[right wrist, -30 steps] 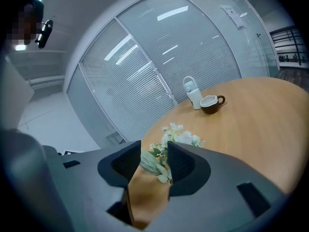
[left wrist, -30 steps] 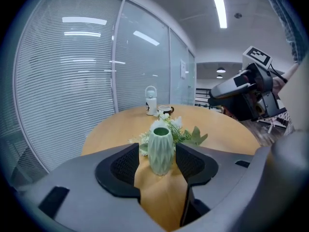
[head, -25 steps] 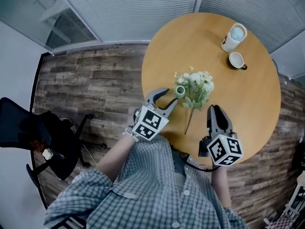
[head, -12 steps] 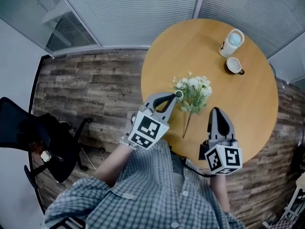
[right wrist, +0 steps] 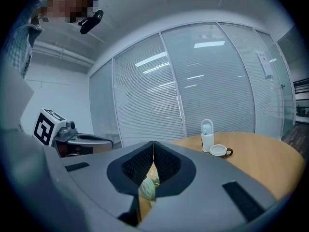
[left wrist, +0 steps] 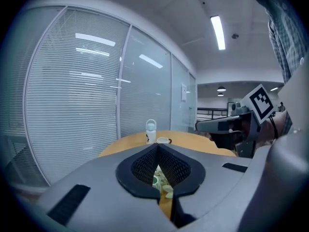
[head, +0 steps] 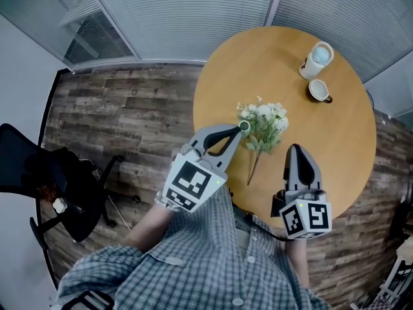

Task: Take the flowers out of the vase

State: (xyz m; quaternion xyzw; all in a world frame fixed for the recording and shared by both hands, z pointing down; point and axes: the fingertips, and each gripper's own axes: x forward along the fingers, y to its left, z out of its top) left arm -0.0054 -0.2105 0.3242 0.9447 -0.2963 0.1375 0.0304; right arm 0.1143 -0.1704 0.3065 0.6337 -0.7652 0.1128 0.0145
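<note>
Wooden table (head: 335, 141) holds flowers (head: 264, 123), lying below both shut jaws.

Checked buttoned shirt (head: 193, 263), grey left gripper (head: 237, 132) and right gripper (head: 295, 149), black-and-white marker cubes (head: 189, 184), black ribbed pads (left wrist: 145, 166)

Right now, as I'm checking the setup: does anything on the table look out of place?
The flowers lie flat on the table beside the small green vase, not in it. The bottle and cup stand upright; nothing looks spilled.
</note>
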